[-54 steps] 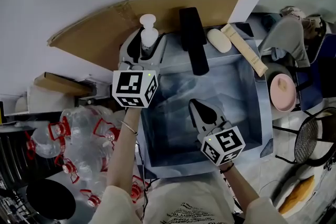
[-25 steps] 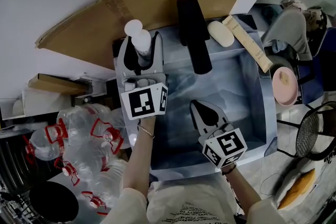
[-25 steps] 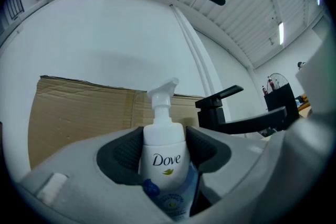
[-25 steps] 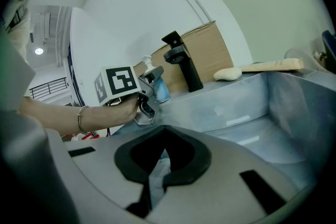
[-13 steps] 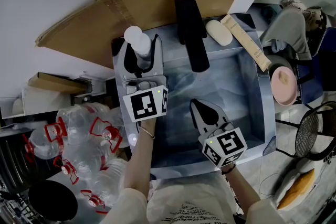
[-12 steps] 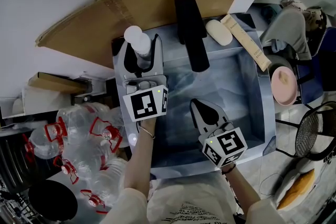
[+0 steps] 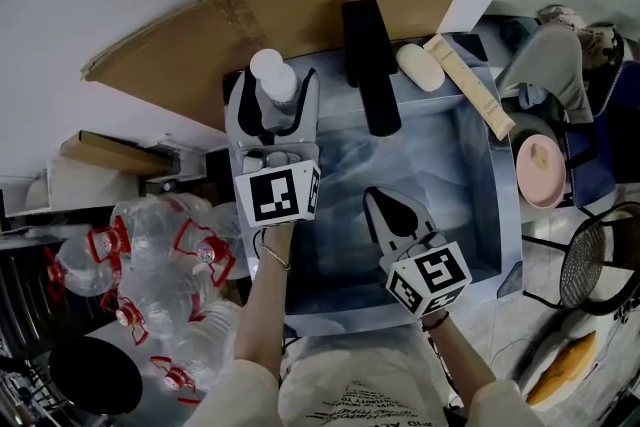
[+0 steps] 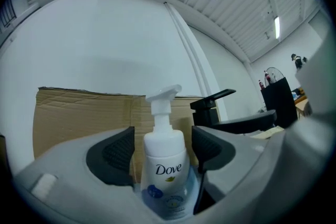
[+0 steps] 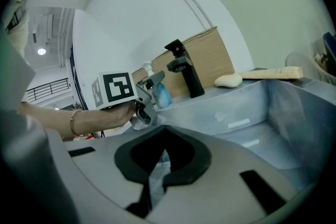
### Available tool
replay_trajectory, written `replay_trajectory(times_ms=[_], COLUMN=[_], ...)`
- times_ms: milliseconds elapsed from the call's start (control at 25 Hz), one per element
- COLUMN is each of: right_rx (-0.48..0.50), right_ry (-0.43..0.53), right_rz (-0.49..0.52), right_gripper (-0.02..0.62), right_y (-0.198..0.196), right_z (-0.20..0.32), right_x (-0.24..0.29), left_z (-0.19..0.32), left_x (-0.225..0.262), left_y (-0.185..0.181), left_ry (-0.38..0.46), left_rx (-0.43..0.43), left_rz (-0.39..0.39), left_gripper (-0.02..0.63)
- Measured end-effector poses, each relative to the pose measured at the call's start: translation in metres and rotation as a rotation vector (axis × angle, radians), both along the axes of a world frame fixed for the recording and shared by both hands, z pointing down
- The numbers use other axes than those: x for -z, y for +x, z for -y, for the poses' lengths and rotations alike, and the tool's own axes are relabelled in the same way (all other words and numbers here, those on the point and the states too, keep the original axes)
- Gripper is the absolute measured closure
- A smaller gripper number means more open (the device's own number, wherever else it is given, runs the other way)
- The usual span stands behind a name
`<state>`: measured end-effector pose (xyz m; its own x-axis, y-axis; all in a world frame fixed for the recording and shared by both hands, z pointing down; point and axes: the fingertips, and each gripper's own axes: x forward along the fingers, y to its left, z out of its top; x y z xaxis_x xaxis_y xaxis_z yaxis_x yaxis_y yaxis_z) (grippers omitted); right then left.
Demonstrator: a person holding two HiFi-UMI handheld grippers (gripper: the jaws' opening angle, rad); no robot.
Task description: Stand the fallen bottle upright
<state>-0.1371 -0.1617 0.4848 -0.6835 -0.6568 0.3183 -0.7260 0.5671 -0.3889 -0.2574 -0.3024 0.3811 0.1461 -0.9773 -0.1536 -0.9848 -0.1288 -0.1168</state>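
Note:
A white Dove pump bottle (image 7: 268, 70) stands upright on the back left corner of the sink's rim, in front of the cardboard. In the left gripper view the bottle (image 8: 163, 170) fills the middle, with a dark pad on each side and a thin gap between each pad and the bottle. My left gripper (image 7: 275, 103) reaches around it, and its jaws are opening. My right gripper (image 7: 377, 200) hovers over the basin, shut, with nothing between its tips (image 9: 159, 173).
A black faucet (image 7: 369, 65) stands right of the bottle, then a bar of soap (image 7: 419, 67) and a wooden stick (image 7: 468, 87) on the rim. The steel basin (image 7: 470, 175) lies below. Several plastic bottles (image 7: 150, 255) are piled at left. A pink bowl (image 7: 540, 170) sits at right.
The left jaws have spread away from the bottle's sides, and the bottle stays upright on the rim. The right gripper has held its place over the basin.

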Motion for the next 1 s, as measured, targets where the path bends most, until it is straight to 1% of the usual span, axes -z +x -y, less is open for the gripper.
replay_trajectory(times_ms=[240, 400, 480, 520, 600, 640, 1000], right_rx=[0.009, 0.004, 0.002, 0.002, 0.003, 0.005, 0.013], right_ry=[0.041, 0.070, 0.083, 0.090, 0.107, 0.114, 0.186], right_rz=[0.006, 0.010, 0.012, 0.012, 0.011, 0.012, 0.009], right_gripper=[0.591, 0.591, 0.591, 0.591, 0.591, 0.591, 0.591], right_y=[-0.002, 0.001, 0.002, 0.003, 0.004, 0.004, 0.008], right_z=[0.001, 0.001, -0.001, -0.001, -0.002, -0.002, -0.008], right_x=[0.020, 0.036, 0.043, 0.047, 0.054, 0.058, 0.091], left_z=[-0.013, -0.032, -0.043, -0.049, -0.061, -0.066, -0.109], left_x=[0.006, 0.012, 0.013, 0.011, 0.007, 0.008, 0.012], left_y=[0.005, 0.004, 0.003, 0.002, 0.000, 0.001, 0.015], left_ry=[-0.043, -0.060, -0.081, -0.098, -0.130, -0.138, -0.207], left_rx=[-0.029, -0.021, -0.010, 0.000, 0.013, 0.011, -0.019], left_rz=[0.046, 0.060, 0.054, 0.048, 0.043, 0.046, 0.055], left_gripper=[0.281, 0.281, 0.283, 0.293, 0.375, 0.398, 0.528])
